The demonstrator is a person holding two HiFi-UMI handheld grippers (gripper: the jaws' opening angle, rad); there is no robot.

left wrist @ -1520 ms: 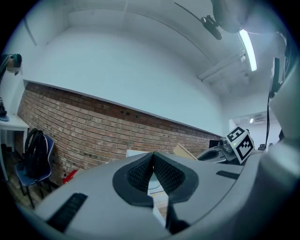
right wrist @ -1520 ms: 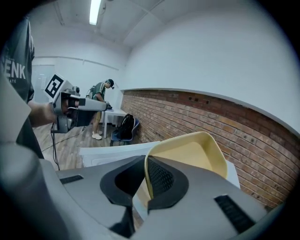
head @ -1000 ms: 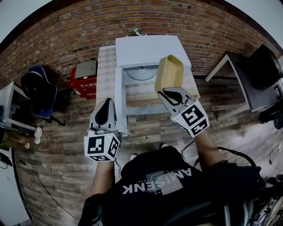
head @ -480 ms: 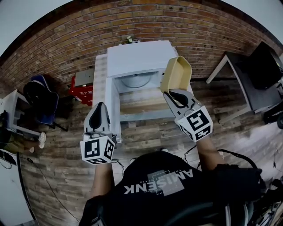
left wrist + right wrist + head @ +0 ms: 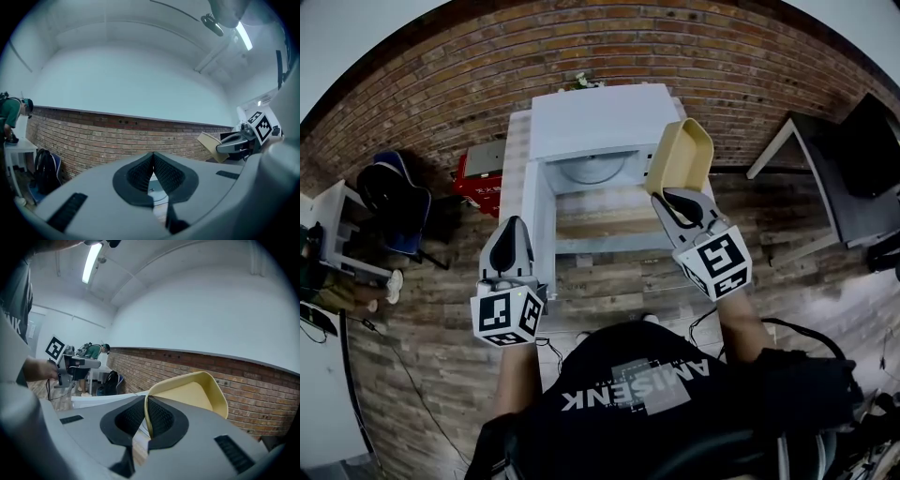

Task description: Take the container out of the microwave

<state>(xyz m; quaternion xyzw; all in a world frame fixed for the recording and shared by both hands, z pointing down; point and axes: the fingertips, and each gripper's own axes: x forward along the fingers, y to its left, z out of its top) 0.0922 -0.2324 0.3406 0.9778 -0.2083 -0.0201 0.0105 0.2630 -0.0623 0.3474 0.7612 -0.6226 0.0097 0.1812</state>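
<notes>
Container (image 5: 682, 155) in right gripper (image 5: 676, 195), outside microwave (image 5: 598, 117)

A red-brick wall (image 5: 487, 66) backs a brown wood-plank floor (image 5: 422, 375). A dark white-legged desk (image 5: 848, 211) stands at right. A fluorescent ceiling tube (image 5: 91, 261) glows.

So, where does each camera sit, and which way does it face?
Head view: on the person's head, looking steeply down at the open microwave; torso and forearms show.
Left gripper view: on the left gripper, facing the brick wall; its shut, empty jaws show.
Right gripper view: on the right gripper, facing along its jaws, shut on the container.
Shared: all three show the container.
</notes>
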